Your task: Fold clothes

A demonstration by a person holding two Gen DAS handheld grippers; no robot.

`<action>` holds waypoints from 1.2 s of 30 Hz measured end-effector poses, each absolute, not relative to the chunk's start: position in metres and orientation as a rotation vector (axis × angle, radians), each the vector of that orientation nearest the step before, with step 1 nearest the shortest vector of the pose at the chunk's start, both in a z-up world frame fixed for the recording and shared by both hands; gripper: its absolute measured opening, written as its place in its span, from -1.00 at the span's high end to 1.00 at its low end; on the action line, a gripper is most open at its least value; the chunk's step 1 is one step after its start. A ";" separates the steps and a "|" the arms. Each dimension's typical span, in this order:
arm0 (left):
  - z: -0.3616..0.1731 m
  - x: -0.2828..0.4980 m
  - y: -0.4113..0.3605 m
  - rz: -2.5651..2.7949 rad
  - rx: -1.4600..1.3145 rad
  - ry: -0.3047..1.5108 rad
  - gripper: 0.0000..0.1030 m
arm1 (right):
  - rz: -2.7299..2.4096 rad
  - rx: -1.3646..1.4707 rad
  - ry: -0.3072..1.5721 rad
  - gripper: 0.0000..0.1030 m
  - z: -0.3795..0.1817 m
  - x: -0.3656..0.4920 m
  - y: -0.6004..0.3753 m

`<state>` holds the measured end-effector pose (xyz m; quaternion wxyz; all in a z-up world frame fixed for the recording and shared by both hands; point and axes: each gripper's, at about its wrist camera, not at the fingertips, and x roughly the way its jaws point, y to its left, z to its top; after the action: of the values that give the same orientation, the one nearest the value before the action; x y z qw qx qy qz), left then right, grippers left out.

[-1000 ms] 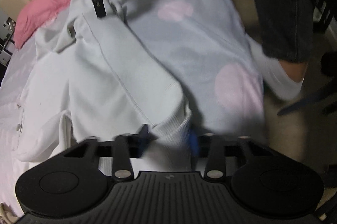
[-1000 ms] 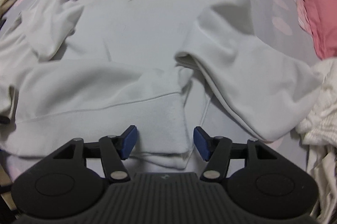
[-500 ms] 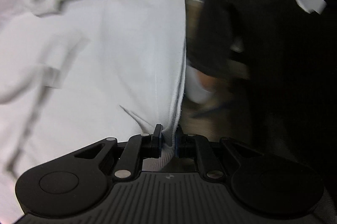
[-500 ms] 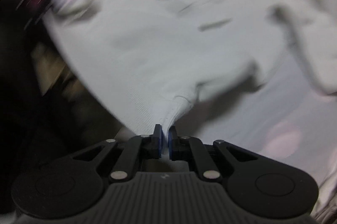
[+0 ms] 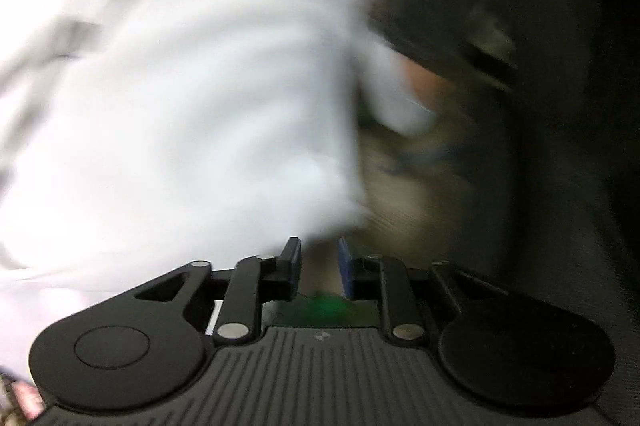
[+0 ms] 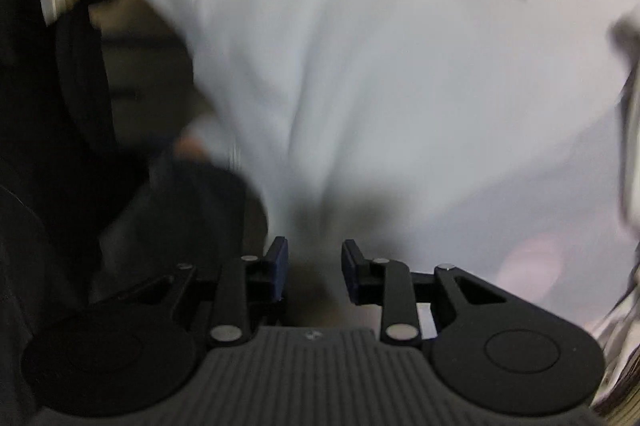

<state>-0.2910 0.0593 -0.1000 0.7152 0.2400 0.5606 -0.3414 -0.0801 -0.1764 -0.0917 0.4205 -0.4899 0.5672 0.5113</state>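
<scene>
Grippers, left (image 5: 319, 266) and right (image 6: 314, 272), now spread, have just released the white fleece sweatshirt (image 5: 180, 98); fold laid.

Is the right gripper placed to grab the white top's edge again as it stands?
Probably yes. The right gripper is open with nothing between its pads, and the white top hangs just ahead with nothing in front of it. Motion blur hides the exact hem line.

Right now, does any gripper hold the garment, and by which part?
Neither holds it: left gripper and right gripper are open, the white garment beyond their tips.
</scene>
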 end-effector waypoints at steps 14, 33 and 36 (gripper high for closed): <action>-0.144 -0.281 0.088 -0.766 0.777 1.453 0.36 | 1.373 -1.085 1.202 -0.01 -0.103 -0.102 -0.081; -0.093 -0.132 0.195 -0.264 0.324 1.120 0.39 | 0.812 -0.497 1.273 -0.13 -0.145 0.050 -0.072; -0.098 -0.137 0.195 -0.254 0.302 1.125 0.39 | 0.793 -0.460 1.278 -0.17 -0.154 0.051 -0.070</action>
<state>-0.1366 0.1953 -0.0983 0.8276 0.1421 0.5297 -0.1194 0.0512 -0.0701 -0.1539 0.7064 -0.2069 0.5752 0.3568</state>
